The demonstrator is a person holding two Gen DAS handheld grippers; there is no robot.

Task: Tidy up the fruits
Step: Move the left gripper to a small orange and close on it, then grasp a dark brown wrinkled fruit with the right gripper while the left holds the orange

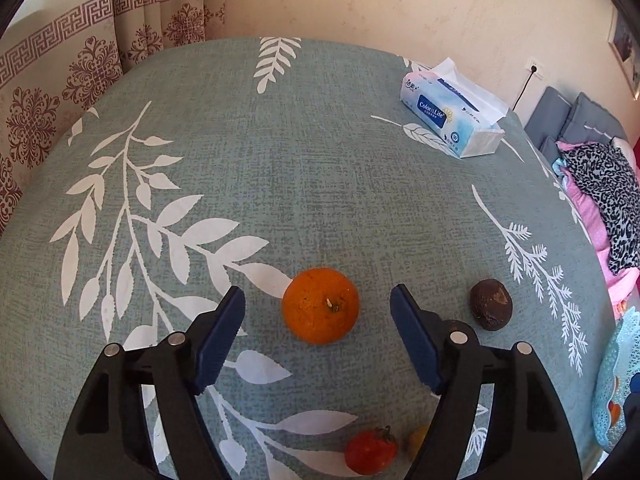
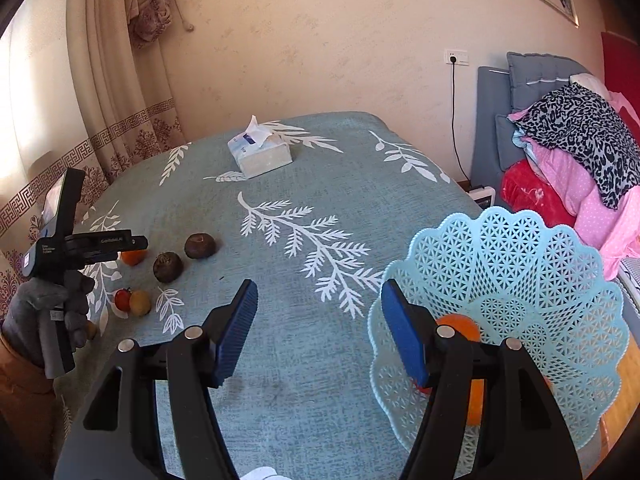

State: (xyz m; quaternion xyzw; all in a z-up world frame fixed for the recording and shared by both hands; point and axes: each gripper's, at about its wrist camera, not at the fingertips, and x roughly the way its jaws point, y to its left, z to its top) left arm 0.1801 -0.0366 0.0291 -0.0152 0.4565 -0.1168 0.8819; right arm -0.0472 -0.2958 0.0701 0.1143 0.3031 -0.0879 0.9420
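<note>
The orange (image 1: 320, 306) is lying on the worktop (image 1: 320, 184) dead ahead of the left claw (image 1: 318, 300), whose jaws are being held apart around it, untouching; the right claw (image 2: 318, 304), empty and apart, is being held beside the basket (image 2: 540, 264).

tissue pack (image 1: 452, 114), patterned curtain (image 1: 60, 80), folded bedding (image 2: 576, 152)

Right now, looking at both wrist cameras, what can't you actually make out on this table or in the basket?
- Small yellow fruit, left wrist view: mostly hidden behind the left gripper arm.
- Contents of the basket, right wrist view: an orange fruit shows, the rest blocked by the right gripper.
- Tissue pack, right wrist view: print too small to read.
</note>
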